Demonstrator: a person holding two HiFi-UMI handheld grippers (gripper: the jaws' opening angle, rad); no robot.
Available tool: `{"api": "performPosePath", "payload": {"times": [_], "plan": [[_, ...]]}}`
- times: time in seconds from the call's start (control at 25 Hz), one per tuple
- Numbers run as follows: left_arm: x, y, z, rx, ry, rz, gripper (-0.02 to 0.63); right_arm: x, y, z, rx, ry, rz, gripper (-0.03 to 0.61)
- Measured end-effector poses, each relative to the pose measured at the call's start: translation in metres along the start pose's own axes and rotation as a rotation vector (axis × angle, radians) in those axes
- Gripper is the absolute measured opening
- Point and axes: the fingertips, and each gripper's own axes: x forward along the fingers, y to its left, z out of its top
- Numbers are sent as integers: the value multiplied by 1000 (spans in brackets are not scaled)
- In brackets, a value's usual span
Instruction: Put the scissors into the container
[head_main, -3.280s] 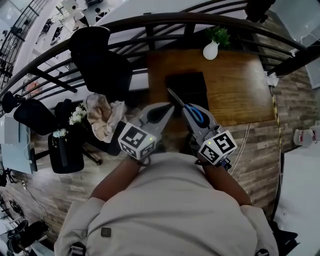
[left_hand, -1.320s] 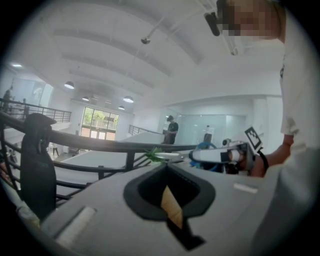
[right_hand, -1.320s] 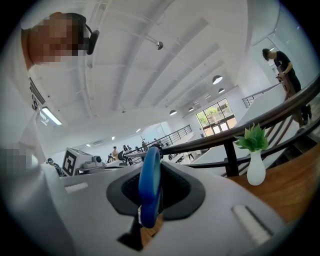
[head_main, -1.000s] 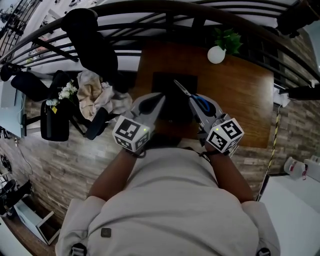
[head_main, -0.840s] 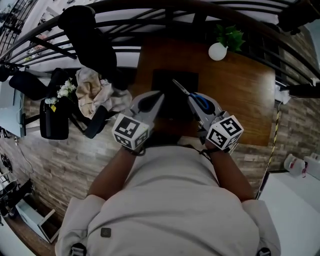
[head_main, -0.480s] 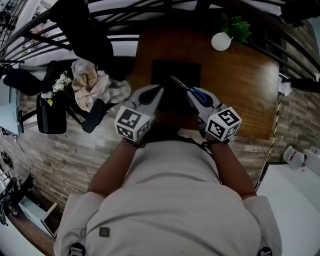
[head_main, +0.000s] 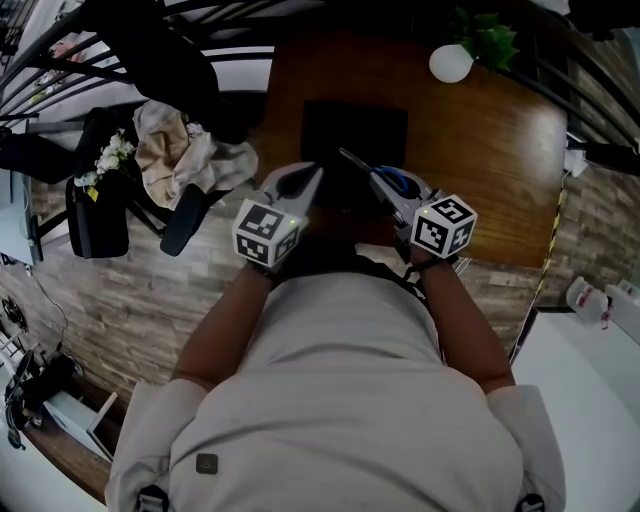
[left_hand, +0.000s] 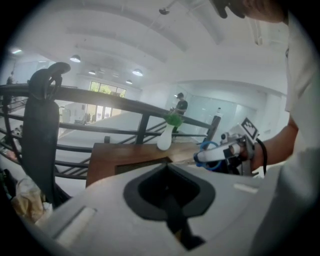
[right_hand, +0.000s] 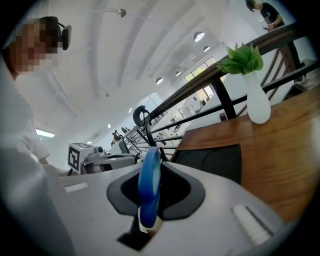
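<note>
At centre frame of the head view, the right claw was clamped on the scissors by the blue handle, blades pointing up-left over the near edge of the black container. The right gripper view confirmed it: the blue loop stood pinched between the jaws, with the container's open mouth just beyond on the wooden bench

Change noted: against the head views of the last second, both claws looked smaller and farther from the camera, i.e. they had sunk toward the bench together. The grip on the scissors was unchanged, and the blade tip kept its place over the container

The left claw sat just left of the container, jaws together with nothing between them, apparently only accompanying

Judgement: transport was nearly done and the descent into the container was under way. The scissors were not yet inside. What remained was to lower the tip past the rim, then release
</note>
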Motion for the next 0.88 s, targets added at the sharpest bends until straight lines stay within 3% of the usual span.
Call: {"api": "performPosePath", "payload": {"times": [0.2,0.88], "plan": [[54,46,-61,-23,80,6,4,52,-73,-42,66,50,18,52],[41,23,-81,-52,164,-45,4,43,-55,-72,98,184,26,52]]}}
